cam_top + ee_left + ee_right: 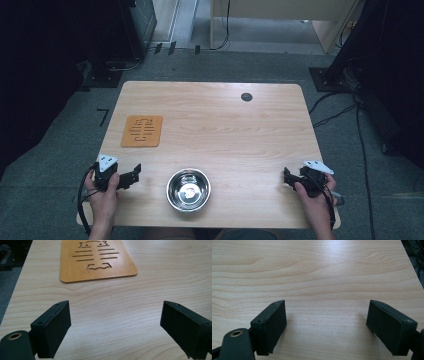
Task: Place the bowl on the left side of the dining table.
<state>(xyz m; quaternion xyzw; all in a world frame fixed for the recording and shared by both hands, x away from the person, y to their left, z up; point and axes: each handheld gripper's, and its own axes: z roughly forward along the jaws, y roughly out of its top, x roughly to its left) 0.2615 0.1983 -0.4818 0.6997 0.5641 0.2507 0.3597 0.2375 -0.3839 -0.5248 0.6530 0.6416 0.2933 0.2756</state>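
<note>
Near the front edge of the table (225, 130), about halfway along it, sits a shiny metal bowl (188, 189). It stands the right way up and looks bare inside. The bowl is between the two grippers, and neither one touches it.

By the front left corner, the person's left hand (102, 195) holds the left gripper (136, 174). It points toward the bowl and stops a little short of it. From the left gripper view, its two black jaws stand wide apart with only bare wood between them, so this claw is let go and holds nothing. One black pad (60, 327) shows at the left of that view.

Close to the front right corner, the right hand (315, 200) holds the right gripper (286, 176). It points toward the bowl too, but it is farther from the bowl than the left one. From the right gripper view, its jaws are also spread wide over bare wood, so this claw is let go as well.

Beside the left edge, farther back than the left gripper, lies a flat orange wooden mat (142, 131) with lines cut through it. From the left gripper view the mat (97, 260) lies straight ahead of the jaws, apart from them.

Close to the back edge, toward the right, is a small dark round hole (246, 97) in the wood.
</note>
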